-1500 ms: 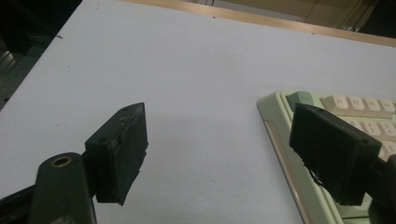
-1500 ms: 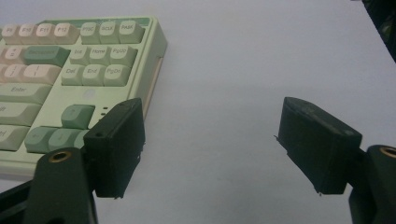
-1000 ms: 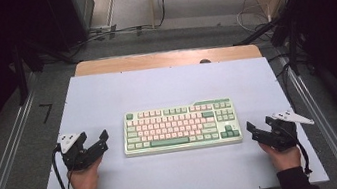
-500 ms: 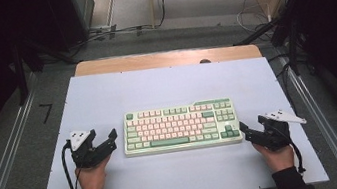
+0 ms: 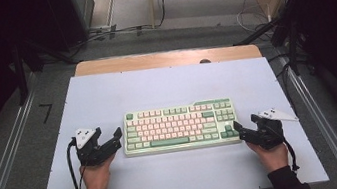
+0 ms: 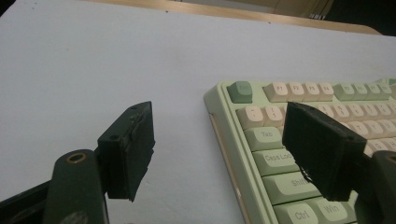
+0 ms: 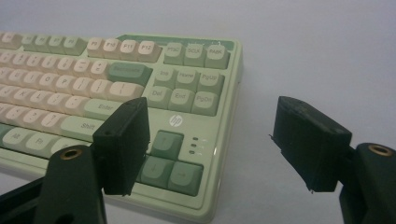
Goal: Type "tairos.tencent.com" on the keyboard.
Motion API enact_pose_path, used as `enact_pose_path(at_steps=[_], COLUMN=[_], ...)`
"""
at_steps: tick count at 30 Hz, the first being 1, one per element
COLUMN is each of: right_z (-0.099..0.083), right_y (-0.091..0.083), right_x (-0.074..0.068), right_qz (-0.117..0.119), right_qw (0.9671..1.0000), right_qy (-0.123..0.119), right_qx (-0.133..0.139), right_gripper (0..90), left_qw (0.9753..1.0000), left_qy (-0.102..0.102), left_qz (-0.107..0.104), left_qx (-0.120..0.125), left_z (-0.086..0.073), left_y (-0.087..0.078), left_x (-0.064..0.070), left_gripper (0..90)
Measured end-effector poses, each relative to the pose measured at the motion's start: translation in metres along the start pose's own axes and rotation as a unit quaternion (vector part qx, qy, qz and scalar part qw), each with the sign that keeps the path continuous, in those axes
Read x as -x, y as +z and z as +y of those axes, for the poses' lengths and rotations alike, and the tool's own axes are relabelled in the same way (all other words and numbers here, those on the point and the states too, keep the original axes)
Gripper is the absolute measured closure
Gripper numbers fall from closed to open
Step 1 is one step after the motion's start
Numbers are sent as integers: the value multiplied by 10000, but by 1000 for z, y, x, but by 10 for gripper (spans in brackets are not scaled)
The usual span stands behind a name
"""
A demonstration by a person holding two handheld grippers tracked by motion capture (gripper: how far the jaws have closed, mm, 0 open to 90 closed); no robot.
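Note:
A green keyboard point(image 5: 181, 127) with pink and cream keys lies flat in the middle of the white table top point(image 5: 165, 87). My left gripper point(image 5: 115, 140) is open at the keyboard's left end. In the left gripper view its jaws point(image 6: 219, 122) straddle the left edge of the keyboard point(image 6: 261, 154), one jaw over the table and one over the keys. My right gripper point(image 5: 239, 133) is open at the near right corner. In the right gripper view its jaws point(image 7: 215, 135) straddle the right edge of the keyboard point(image 7: 187, 88). Nothing is gripped.
A wooden strip point(image 5: 166, 58) runs along the table's far edge. Metal rails point(image 5: 9, 156) flank the table on both sides. Cables point(image 5: 111, 32) lie on the floor beyond. Bare white surface surrounds the keyboard.
Both grippers have moved inward toward the keyboard's ends, the left one to the right and the right one to the left. The keyboard has not moved.

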State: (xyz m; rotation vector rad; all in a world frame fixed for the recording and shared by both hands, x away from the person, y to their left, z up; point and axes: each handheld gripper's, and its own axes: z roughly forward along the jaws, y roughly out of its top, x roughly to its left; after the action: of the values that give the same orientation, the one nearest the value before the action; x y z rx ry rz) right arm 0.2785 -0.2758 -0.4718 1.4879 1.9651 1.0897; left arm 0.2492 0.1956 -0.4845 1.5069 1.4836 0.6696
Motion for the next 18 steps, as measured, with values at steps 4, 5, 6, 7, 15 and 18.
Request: enact_pose_path(at_steps=[4,5,6,7,15,18], right_z=[2,3,3,4,7,8], right_y=[1,1,1,2,8,10], right_x=[-4,-6,-7,-9,-23,-26], right_qz=[64,81,85,104,233,274], right_qw=[10000,9999,9999,9999,9993,9991], right_qy=[-46,-79,-103,-119,-282,-312], right_qx=[27,33,39,39,27,39], right_gripper=[282,287,293,301,410,445], left_qw=[10000,10000,10000,10000,9996,9995], left_qy=[0,2,4,15,92,131], left_qz=[-30,-40,-53,-72,-240,-256], left_qx=[-21,-5,-12,-16,-85,-113], left_z=[1,1,1,2,3,4], left_y=[1,1,1,1,7,10], left_x=[2,3,4,4,12,15], left_gripper=[256,260,266,272,323,326])
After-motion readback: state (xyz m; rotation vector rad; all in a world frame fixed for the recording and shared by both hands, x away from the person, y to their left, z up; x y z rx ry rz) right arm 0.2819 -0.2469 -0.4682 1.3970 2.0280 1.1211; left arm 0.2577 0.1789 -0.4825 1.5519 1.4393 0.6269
